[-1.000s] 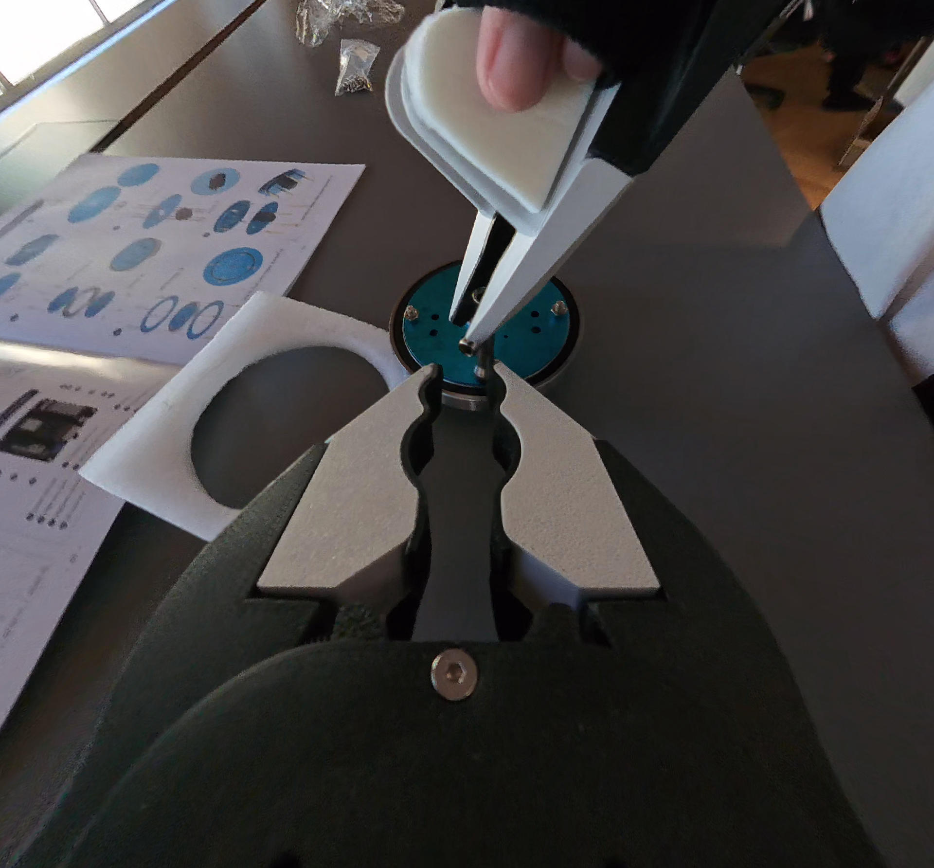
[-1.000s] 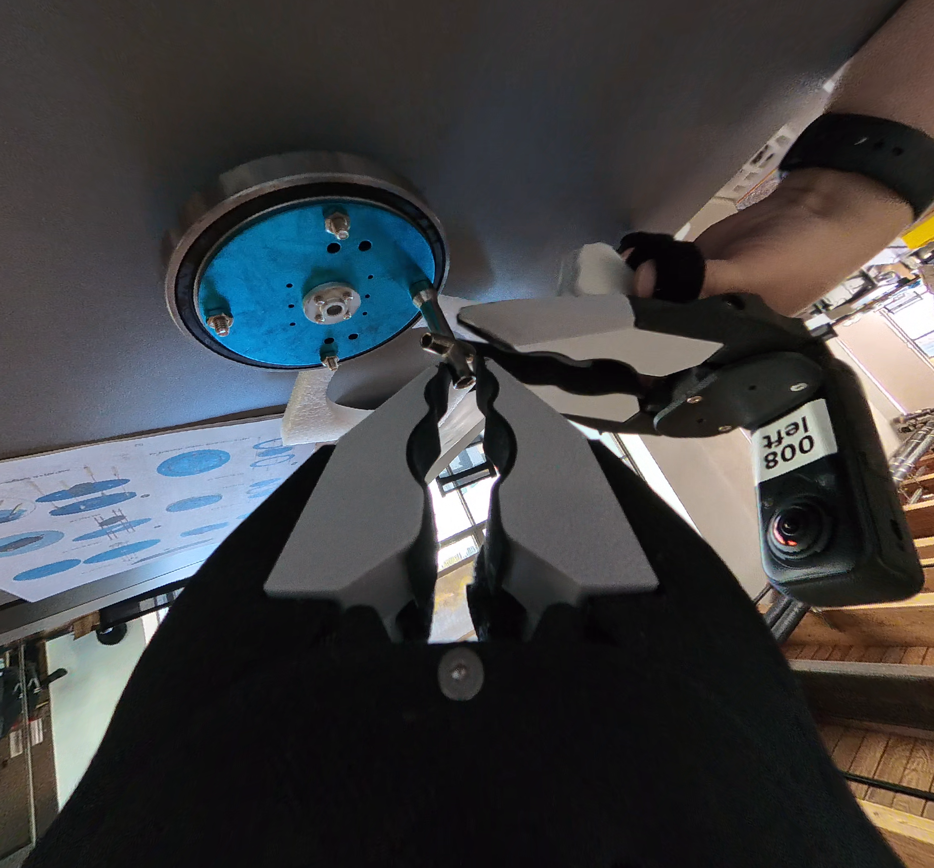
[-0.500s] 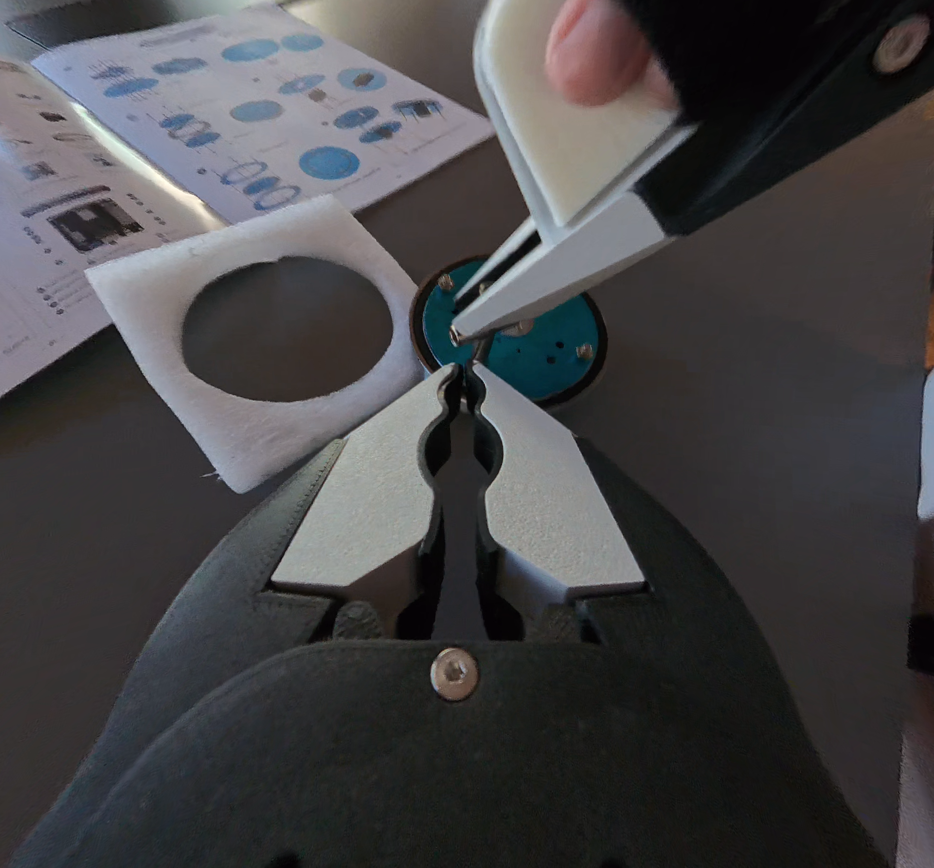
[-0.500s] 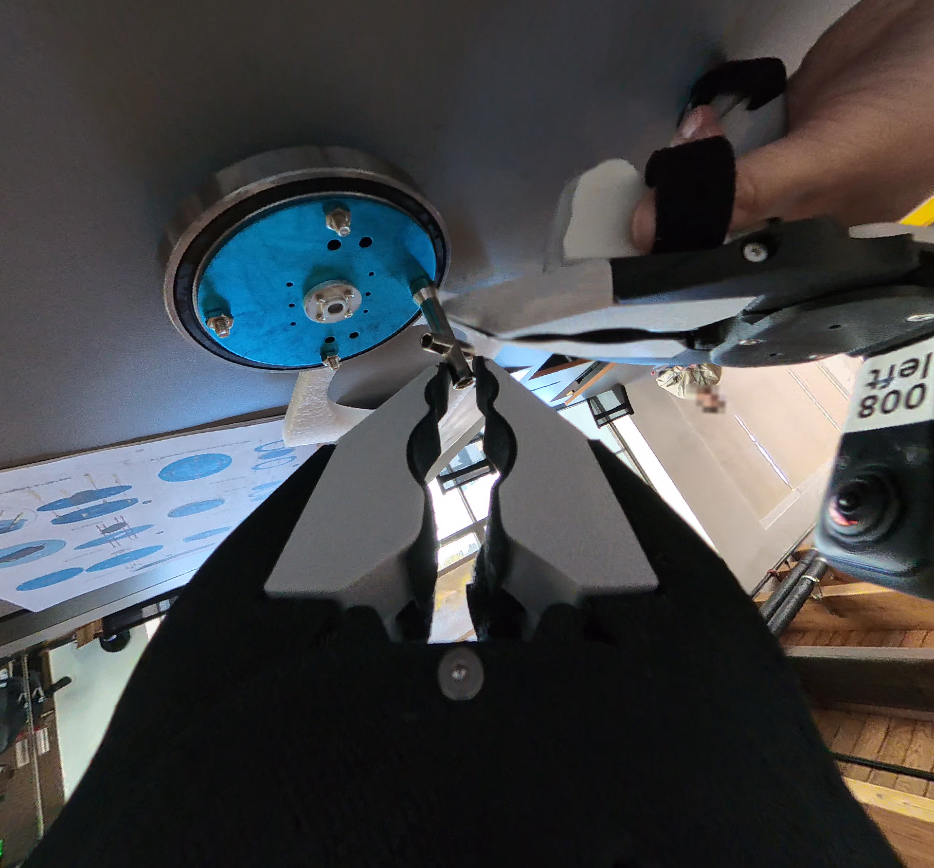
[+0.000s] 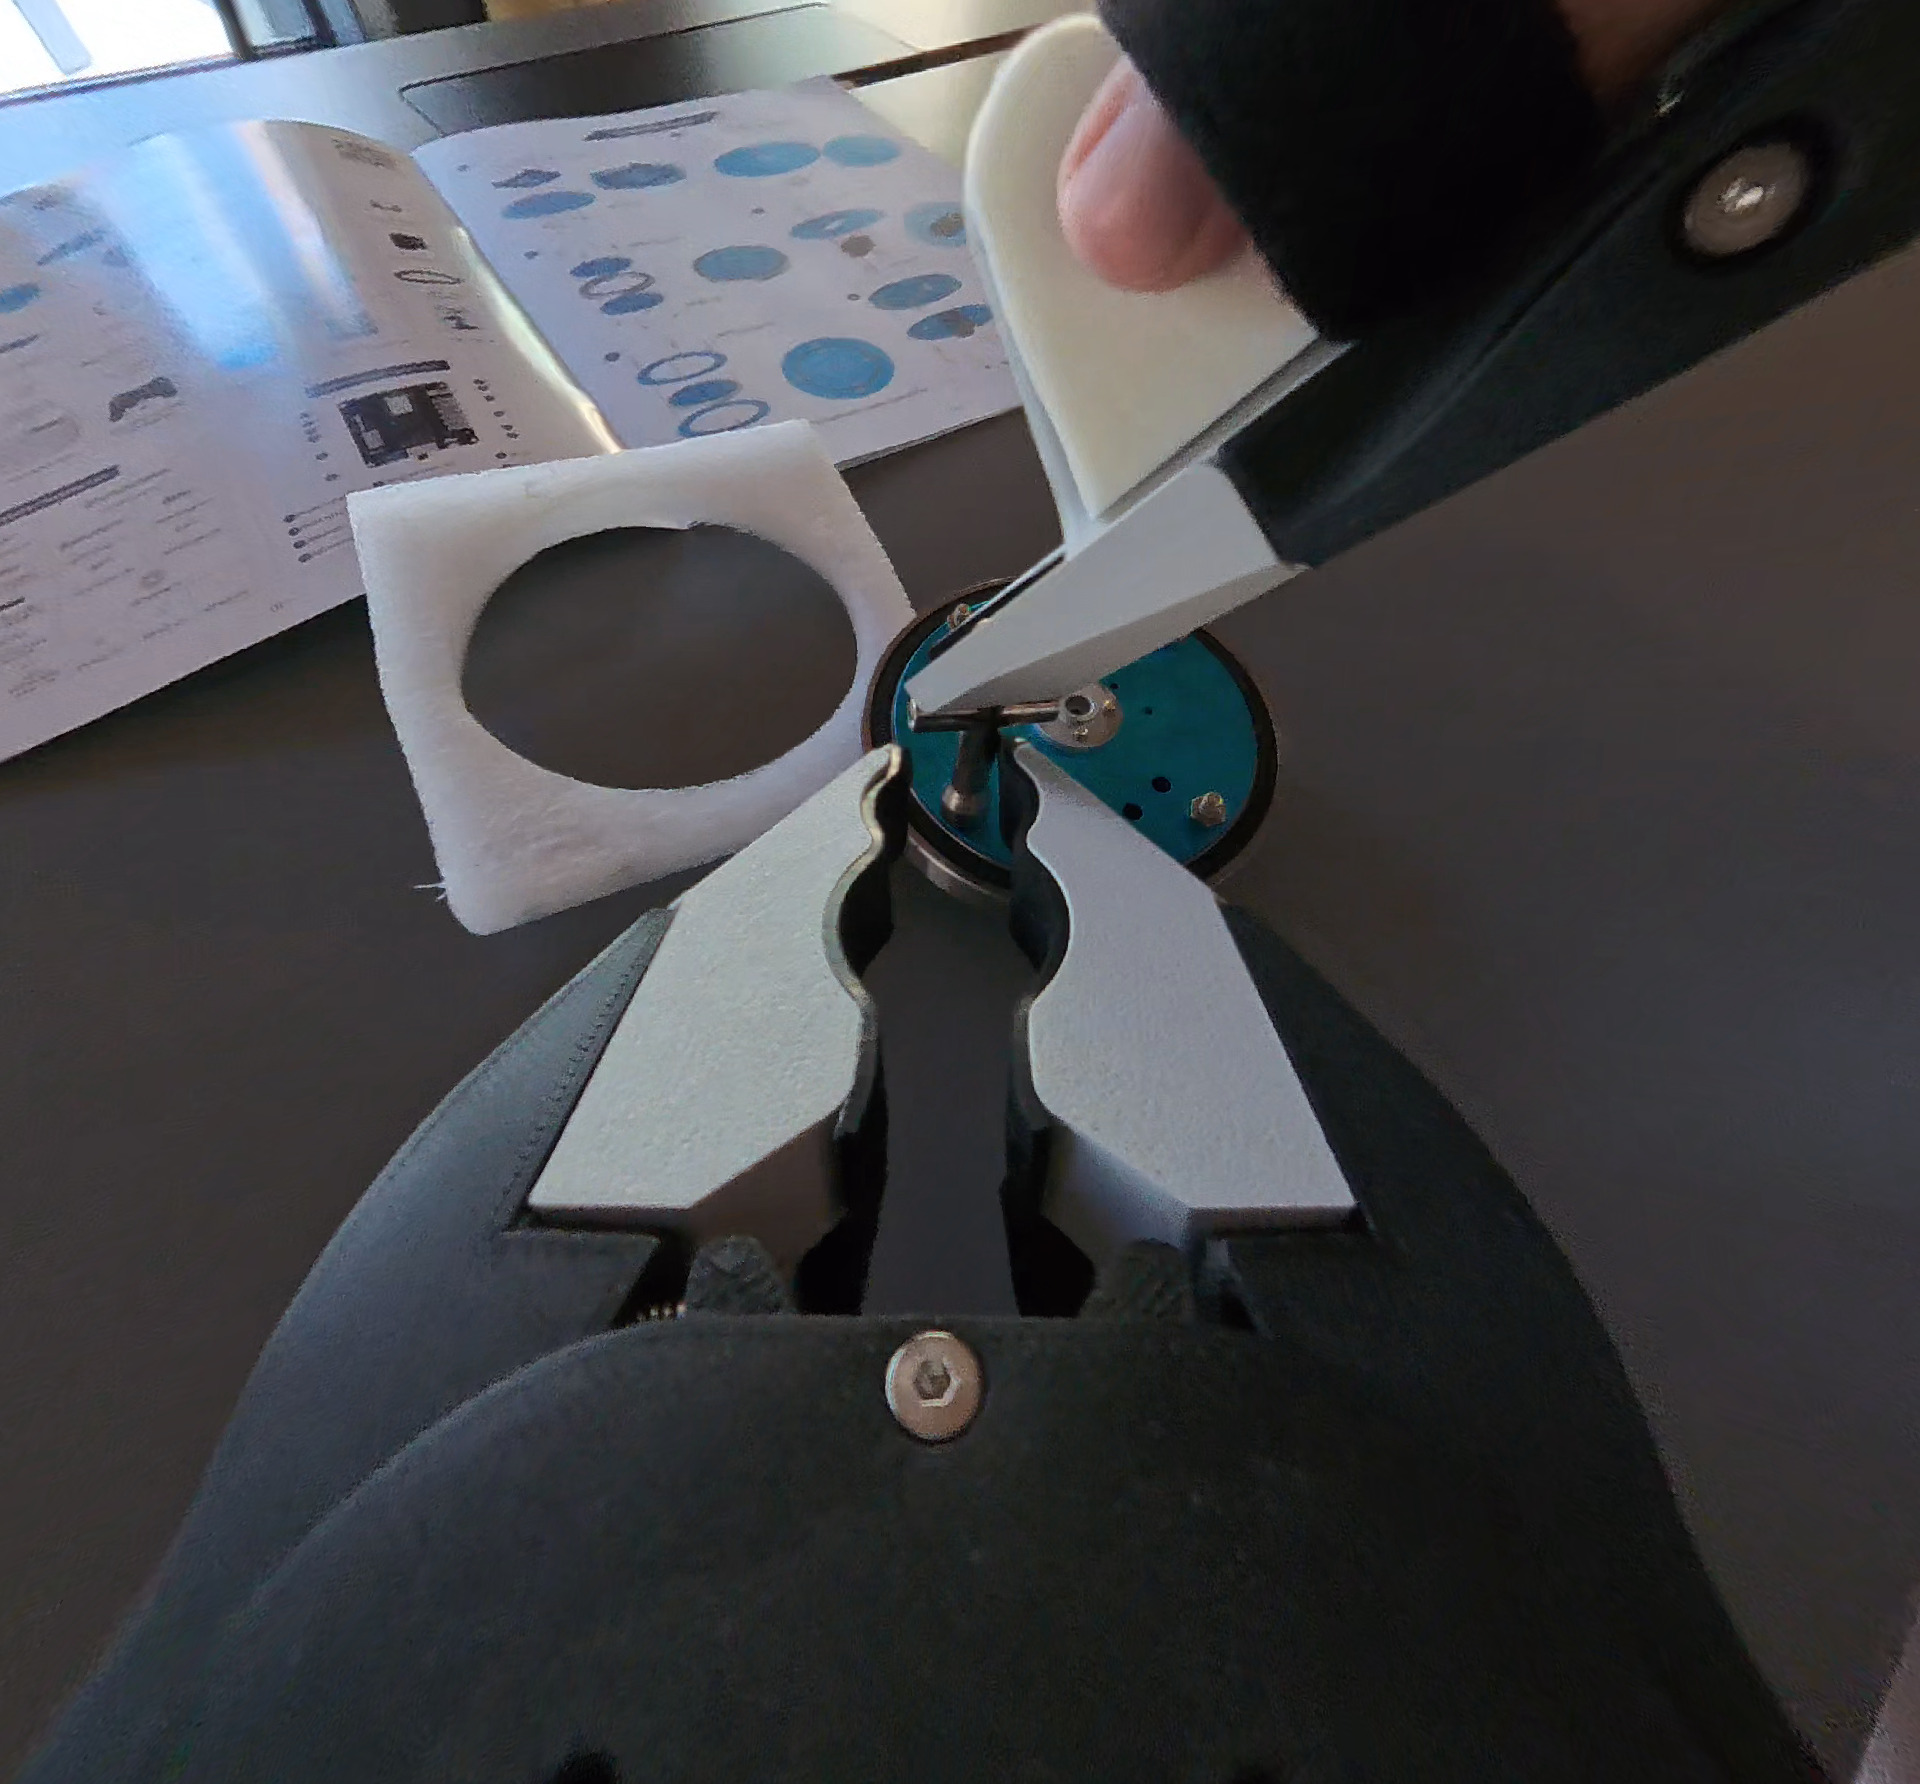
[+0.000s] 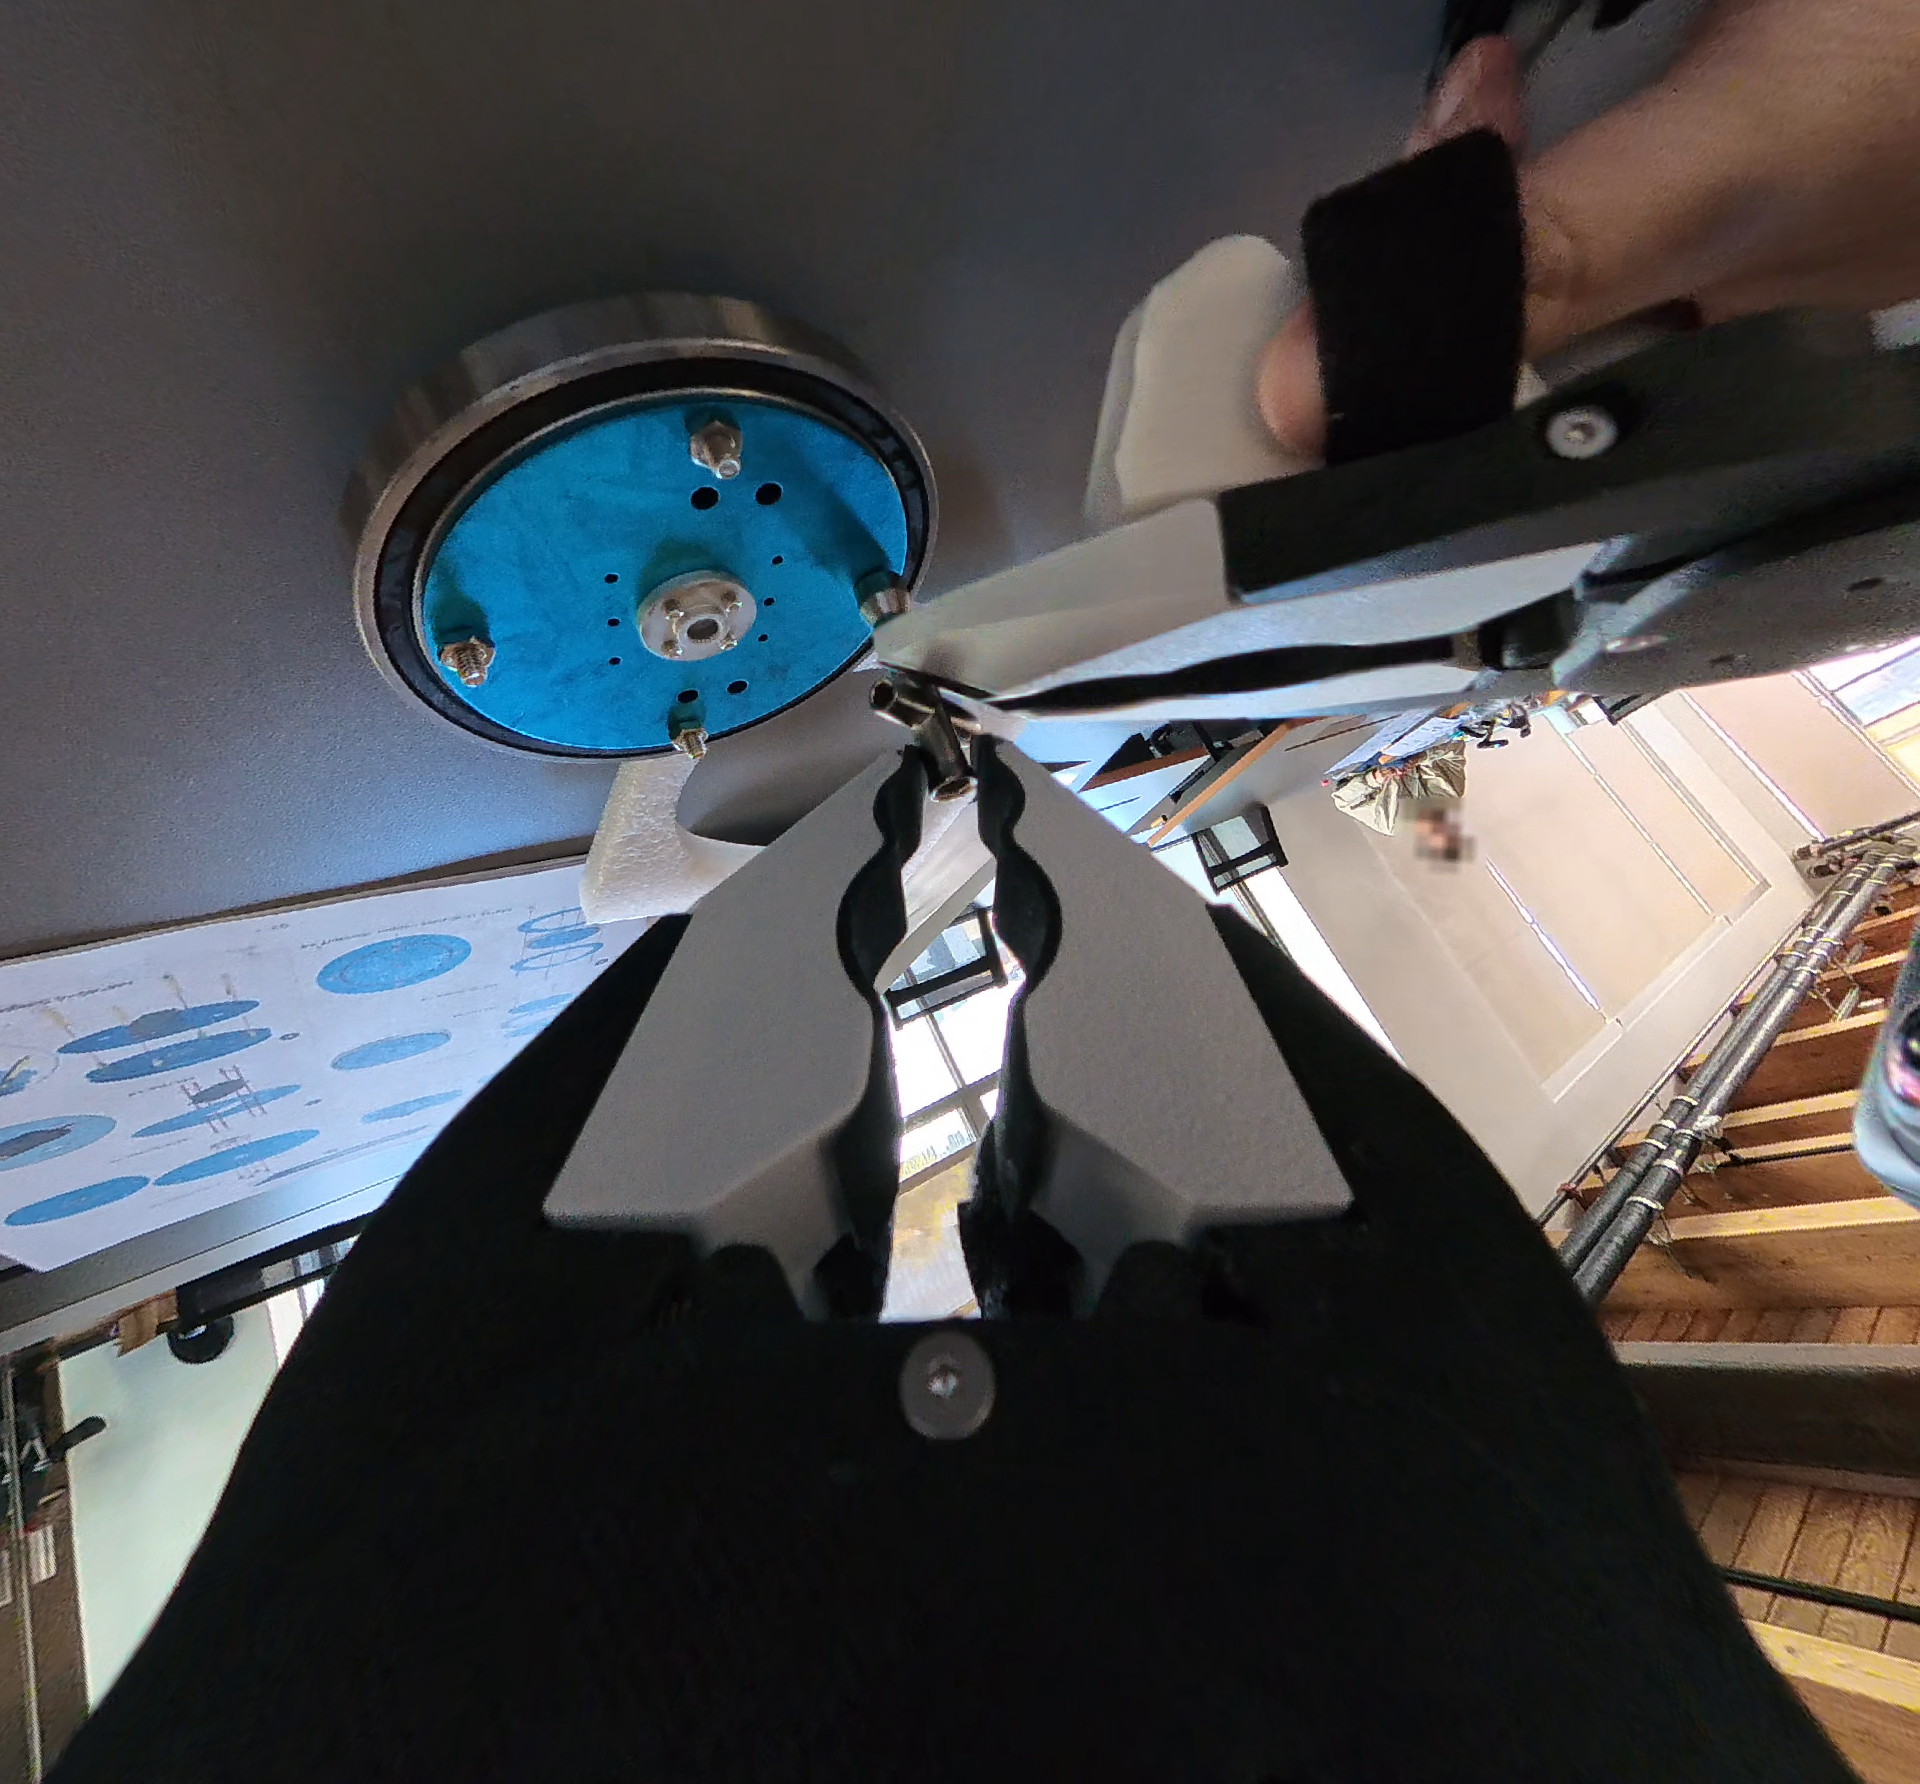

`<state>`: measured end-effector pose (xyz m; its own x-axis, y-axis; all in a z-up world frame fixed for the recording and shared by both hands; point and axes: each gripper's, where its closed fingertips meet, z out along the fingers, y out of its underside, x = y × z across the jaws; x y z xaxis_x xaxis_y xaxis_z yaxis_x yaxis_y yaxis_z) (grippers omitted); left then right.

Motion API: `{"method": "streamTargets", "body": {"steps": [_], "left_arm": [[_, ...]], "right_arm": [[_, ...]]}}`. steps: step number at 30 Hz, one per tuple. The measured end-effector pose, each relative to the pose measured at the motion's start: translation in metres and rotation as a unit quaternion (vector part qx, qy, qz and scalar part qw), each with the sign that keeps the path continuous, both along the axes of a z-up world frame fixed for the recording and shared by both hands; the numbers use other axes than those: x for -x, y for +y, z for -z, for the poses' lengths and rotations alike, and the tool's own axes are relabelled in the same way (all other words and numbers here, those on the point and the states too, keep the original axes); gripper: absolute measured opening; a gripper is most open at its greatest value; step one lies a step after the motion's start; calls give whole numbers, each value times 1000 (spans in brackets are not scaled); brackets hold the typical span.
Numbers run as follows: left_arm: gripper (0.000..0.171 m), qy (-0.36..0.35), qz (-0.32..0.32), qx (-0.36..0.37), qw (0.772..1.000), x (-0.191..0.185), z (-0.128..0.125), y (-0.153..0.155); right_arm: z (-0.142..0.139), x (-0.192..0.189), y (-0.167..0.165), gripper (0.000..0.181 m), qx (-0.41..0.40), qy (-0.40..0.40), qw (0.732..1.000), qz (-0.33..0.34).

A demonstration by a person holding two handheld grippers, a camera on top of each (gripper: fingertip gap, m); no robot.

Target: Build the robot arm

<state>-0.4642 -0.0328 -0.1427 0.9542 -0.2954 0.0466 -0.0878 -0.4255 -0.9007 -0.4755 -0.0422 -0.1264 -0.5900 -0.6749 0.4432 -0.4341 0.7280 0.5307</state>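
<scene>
Lying at left on the table (image 5: 1558, 851), printed sheets (image 5: 312, 332) adjoin a white foam square (image 5: 582, 830) with a round hole. At centre is a blue disc (image 5: 1174, 747). Over it, the right gripper (image 5: 914, 708) jaws pinch a bent metal rod (image 5: 968, 766), and the left gripper (image 5: 954, 764) jaws stand open around its free end.

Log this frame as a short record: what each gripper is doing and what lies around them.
Left gripper: open, its fingers on either side of the shaft of a small T-shaped metal tool, apparently not touching it
Right gripper: shut on one end of the tool
Beneath the tool: round blue disc in a metal ring, with bolts standing up from it
Beside the disc: white foam square with a round hole
Farther back: printed sheets
Surface: dark table
</scene>
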Motion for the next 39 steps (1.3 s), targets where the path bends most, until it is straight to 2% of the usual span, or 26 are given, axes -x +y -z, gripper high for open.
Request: {"method": "streamTargets", "body": {"steps": [2, 10, 13, 16, 25, 33, 39], "left_arm": [[9, 4, -10, 6, 1000, -4, 2, 0], [7, 69, -53, -16, 996, -3, 1, 0], [7, 51, -54, -9, 997, -2, 2, -1], [7, 41, -51, -6, 998, -2, 2, -1], [6, 25, -54, -2, 998, -2, 2, -1], [7, 15, -53, 2, 998, -1, 2, -1], [6, 22, -57, 0, 998, -1, 2, 0]], "right_arm": [[0, 0, -1, 9, 3, 0, 1000, -7], [1, -1, -3, 12, 14, 2, 1000, -19], [5, -2, -3, 25, 12, -5, 1000, -26], [5, 1, -3, 19, 14, -4, 999, -32], [9, -2, -4, 22, 89, -54, 990, 97], [10, 1, -2, 22, 98, -19, 991, 91], [12, 1, 0, 22, 109, -42, 983, 139]]}}
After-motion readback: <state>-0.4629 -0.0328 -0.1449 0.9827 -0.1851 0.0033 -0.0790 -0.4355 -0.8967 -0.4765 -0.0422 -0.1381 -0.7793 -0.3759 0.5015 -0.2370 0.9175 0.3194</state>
